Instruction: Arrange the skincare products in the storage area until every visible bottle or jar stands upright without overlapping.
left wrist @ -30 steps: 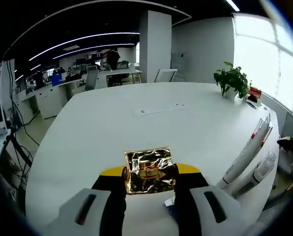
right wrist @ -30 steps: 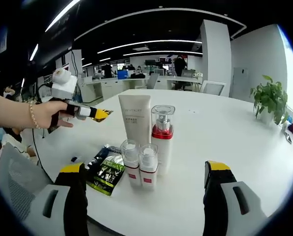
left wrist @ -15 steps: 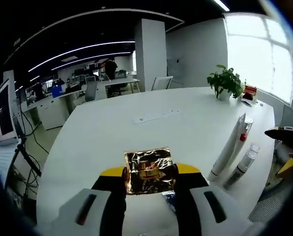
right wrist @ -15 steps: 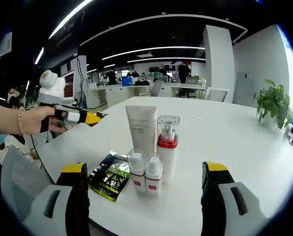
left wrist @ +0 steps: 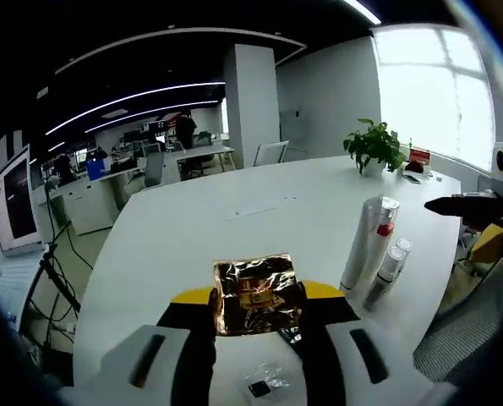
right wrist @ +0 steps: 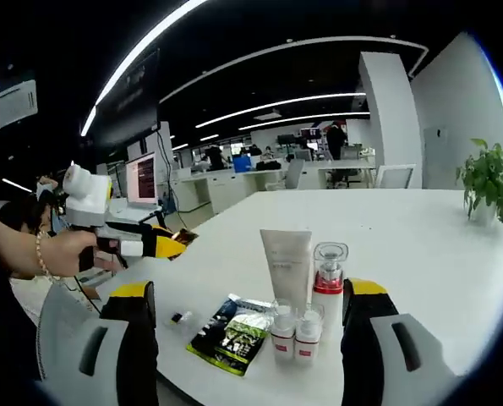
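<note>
Left gripper (left wrist: 257,317): clamped on a crinkled gold foil sachet (left wrist: 256,293), held clear above the white table (left wrist: 192,245), presumably carried for placing with the other products. In the right gripper view the same gripper (right wrist: 173,245) is seen at the left, gripped by a hand (right wrist: 52,254) wearing a bead bracelet.

Small clear packet (left wrist: 264,385): lies flat on the table below the left gripper; a dark item sits inside, too small to identify.

Green-and-black sachet (right wrist: 234,334): lies flat near the table edge, just left of the bottle group, one end close to the small bottles; whether it touches them cannot be told. A light-coloured packet (right wrist: 249,305) partly overlaps its upper end.

White tube (right wrist: 286,264): stands upright on its cap at the back of the group.

Pump bottle with red collar (right wrist: 328,283): upright, just beside the tube on its right.

Two small clear-capped bottles (right wrist: 295,331): upright, side by side in front of the tube and pump bottle. The four are packed closely, likely to keep the storage area compact. The same cluster (left wrist: 374,254) shows at the right of the left gripper view.

Right gripper (right wrist: 247,347): jaws spread wide, nothing between them, framing the group from the near side.

Potted plant (right wrist: 490,178): stands well apart at the far right of the table.

Judgement: the bottles appear settled; the flat sachets remain unsorted.
</note>
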`<act>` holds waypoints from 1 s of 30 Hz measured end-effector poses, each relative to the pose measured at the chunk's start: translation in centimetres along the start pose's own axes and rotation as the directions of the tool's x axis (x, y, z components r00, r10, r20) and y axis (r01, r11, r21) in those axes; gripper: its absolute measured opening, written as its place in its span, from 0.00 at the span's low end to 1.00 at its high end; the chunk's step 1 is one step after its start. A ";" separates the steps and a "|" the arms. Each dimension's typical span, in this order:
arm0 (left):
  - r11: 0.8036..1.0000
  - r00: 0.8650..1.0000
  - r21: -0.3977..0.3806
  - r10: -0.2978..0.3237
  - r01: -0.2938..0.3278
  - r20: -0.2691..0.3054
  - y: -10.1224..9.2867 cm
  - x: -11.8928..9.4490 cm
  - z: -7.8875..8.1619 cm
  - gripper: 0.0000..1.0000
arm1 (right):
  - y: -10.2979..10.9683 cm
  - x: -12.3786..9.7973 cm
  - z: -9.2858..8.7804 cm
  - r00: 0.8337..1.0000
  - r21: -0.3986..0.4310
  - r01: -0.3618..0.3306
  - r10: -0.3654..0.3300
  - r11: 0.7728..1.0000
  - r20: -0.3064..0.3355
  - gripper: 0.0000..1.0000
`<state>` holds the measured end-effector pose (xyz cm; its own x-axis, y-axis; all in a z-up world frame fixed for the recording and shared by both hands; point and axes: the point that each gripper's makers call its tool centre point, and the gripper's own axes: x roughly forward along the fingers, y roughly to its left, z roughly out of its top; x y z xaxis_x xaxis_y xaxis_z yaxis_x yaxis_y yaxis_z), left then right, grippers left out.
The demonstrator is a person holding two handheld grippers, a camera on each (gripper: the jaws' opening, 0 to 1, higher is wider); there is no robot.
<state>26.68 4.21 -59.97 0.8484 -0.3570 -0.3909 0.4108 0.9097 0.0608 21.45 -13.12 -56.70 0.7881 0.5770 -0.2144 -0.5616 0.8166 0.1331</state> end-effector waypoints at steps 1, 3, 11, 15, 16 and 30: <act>1.000 1.000 0.003 0.004 -0.004 0.000 0.0 -0.2 -0.1 0.33 | 0.3 0.3 0.4 1.000 -0.004 -0.010 0.010 1.000 0.005 0.86; 1.000 1.000 0.021 0.006 -0.006 -0.001 0.0 -0.6 -0.4 0.33 | 1.3 1.0 0.9 0.998 -0.009 -0.055 0.056 0.998 0.018 0.86; 0.999 0.999 0.009 -0.039 0.039 0.004 -0.9 -2.7 -0.5 0.33 | 4.9 4.5 0.8 0.973 0.147 -0.218 0.226 0.965 -0.038 0.72; 0.998 0.999 0.036 -0.046 0.045 0.018 -1.4 -3.6 -0.3 0.33 | 6.5 6.3 1.7 0.958 0.238 -0.274 0.285 0.932 -0.014 0.48; 0.998 0.999 0.041 -0.048 0.048 0.018 -1.6 -3.8 -0.3 0.33 | 6.8 6.7 1.6 0.955 0.234 -0.285 0.298 0.929 -0.018 0.41; 0.998 0.998 0.043 -0.047 0.045 0.052 -2.1 -5.0 0.1 0.34 | 10.5 9.6 -0.6 0.905 0.359 -0.361 0.417 0.861 -0.088 0.19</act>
<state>21.61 4.10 -58.00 0.8443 -0.4097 -0.3454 0.4623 0.8829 0.0828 23.03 0.98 -57.94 0.4569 0.8609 -0.2239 -0.6777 0.5000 0.5392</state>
